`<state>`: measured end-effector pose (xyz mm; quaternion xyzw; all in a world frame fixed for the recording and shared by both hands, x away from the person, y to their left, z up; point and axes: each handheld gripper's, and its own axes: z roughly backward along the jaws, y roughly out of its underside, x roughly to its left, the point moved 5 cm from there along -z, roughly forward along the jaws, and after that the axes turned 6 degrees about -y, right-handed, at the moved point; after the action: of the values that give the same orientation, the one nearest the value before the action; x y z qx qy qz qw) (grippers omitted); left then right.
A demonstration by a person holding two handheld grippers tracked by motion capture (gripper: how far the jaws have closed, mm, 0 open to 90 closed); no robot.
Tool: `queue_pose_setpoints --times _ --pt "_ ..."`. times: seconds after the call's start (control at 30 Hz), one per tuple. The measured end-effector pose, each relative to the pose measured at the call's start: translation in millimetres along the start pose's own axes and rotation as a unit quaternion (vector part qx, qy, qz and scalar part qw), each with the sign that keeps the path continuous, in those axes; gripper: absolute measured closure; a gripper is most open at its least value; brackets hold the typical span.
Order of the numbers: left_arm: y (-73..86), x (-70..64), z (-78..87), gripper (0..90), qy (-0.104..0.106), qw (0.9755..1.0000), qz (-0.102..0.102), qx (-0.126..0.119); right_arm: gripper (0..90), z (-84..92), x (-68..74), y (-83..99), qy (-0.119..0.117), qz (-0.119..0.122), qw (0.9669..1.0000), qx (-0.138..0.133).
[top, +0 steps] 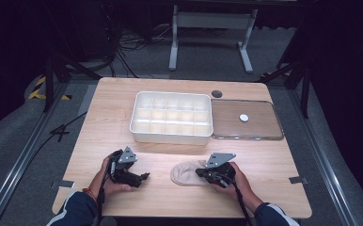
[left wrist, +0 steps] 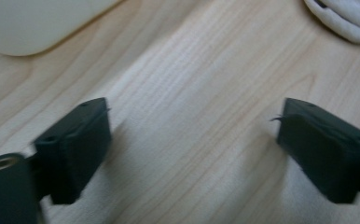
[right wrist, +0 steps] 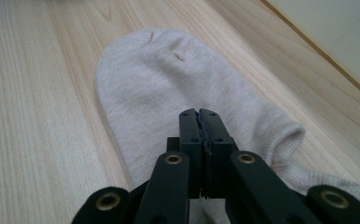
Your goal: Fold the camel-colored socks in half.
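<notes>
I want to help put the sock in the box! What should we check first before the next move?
1. Sock lying flat on the table: ok.
2. Right hand-held gripper gripping the sock: cannot tell. Its jaws are shut together over the sock, but whether fabric is pinched between them is not visible.
3. Left hand-held gripper free to help: ok, jaws wide apart over bare wood, holding nothing.
4. White divided box open and its compartments empty: ok.
5. Clear lid out of the way: ok, it lies flat beside the box on the right.
6. Path from sock to box free: ok, bare wood between them.
</notes>
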<state>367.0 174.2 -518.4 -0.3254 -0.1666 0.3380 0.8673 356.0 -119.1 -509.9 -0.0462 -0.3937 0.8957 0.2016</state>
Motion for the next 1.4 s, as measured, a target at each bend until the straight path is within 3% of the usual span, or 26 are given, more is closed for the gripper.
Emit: queue_pose_setpoints --times 0.07,0.17,0.33,0.43,0.53,0.6,0.67,0.7,0.9,1.07,1.17,1.27,1.33,1.4 --pt "-2.3 0.6 0.1 18.0 -0.003 0.9998 0.018 -0.001 89.1 -0.5 1.0 0.1 0.0 -0.002 1.0 -0.001" --pt "-10.3 -4.3 -2.3 26.7 0.019 0.9984 0.052 -0.011 89.1 -3.0 5.6 -0.9 0.001 0.005 1.0 -0.005" --pt "-33.0 -26.8 -6.1 30.2 0.048 0.9966 0.057 -0.034 89.1 -6.7 11.2 -3.8 0.007 0.013 0.9999 -0.002" --pt "-50.1 -44.2 -10.0 32.1 0.062 0.995 0.056 -0.055 89.1 -8.0 12.2 -4.7 0.008 0.015 0.9999 -0.002" --pt "-59.5 -58.8 -16.5 33.1 0.069 0.9953 0.043 -0.054 89.1 -8.4 12.7 -5.1 0.011 0.021 0.9997 -0.001" --pt "-62.0 -65.6 -22.2 33.1 0.072 0.9957 0.037 -0.046 89.1 -8.5 12.8 -5.0 0.011 0.021 0.9997 -0.002" --pt "-61.0 -71.2 -28.7 33.4 0.057 0.9979 0.014 -0.025 89.1 -8.4 13.0 -5.0 0.01 0.022 0.9997 -0.002" --pt "-59.5 -74.0 -31.6 33.4 0.059 0.998 0.013 -0.02 89.1 -8.5 13.2 -5.0 0.011 0.022 0.9997 -0.002" --pt "-52.9 -75.8 -35.6 32.8 0.033 0.9995 0.001 -0.002 89.1 -8.3 13.6 -4.8 0.014 0.024 0.9996 -0.003" --pt "-53.5 -77.4 -35.3 33.3 0.031 0.9995 0.002 0.003 89.1 -8.5 13.7 -4.6 0.016 0.025 0.9995 -0.003" --pt "-54.2 -79.0 -33.8 41.2 0.039 0.9992 -0.008 0.007 89.1 -8.6 14.0 -4.5 0.018 0.027 0.9995 -0.002" --pt "-55.6 -81.4 -32.2 55.5 0.049 0.9986 -0.015 0.011 89.0 -8.8 14.4 -4.7 0.018 0.026 0.9995 -0.003" --pt "-55.8 -81.9 -31.9 59.1 0.056 0.9983 -0.012 0.012 89.0 -8.9 14.7 -4.9 0.017 0.026 0.9995 -0.004" --pt "-55.7 -82.1 -31.7 69.6 0.07 0.9975 -0.009 0.011 89.1 -9.3 14.4 -5.2 0.02 0.028 0.9994 -0.003"
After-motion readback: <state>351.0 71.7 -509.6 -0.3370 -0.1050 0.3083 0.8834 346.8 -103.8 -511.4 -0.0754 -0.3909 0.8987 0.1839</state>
